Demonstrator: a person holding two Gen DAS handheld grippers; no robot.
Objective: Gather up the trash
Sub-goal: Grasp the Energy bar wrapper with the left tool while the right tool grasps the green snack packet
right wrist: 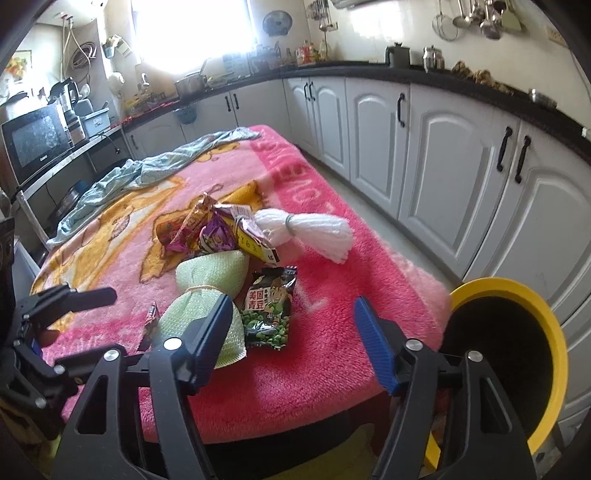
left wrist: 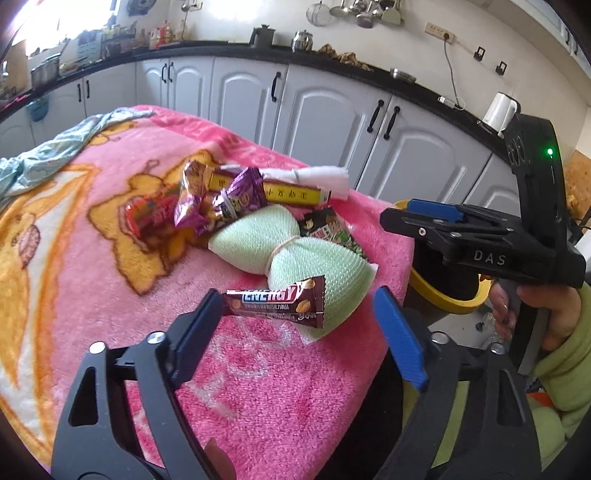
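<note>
Place: home kitchen.
Evidence: white cabinets [right wrist: 373,147] under a black countertop [right wrist: 480,86]; ladles [right wrist: 480,18] hung above the countertop; microwave [right wrist: 37,142] left of the cabinets.

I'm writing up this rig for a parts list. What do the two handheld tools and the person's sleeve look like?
Both tools, left and right, are black plastic frames with silver screws and ribbed blue finger pads. The right one carries white "DAS" lettering and a green light. The sleeve is light green.

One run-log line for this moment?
left gripper: open near energy bar wrapper | right gripper: open | bin: beside table
</note>
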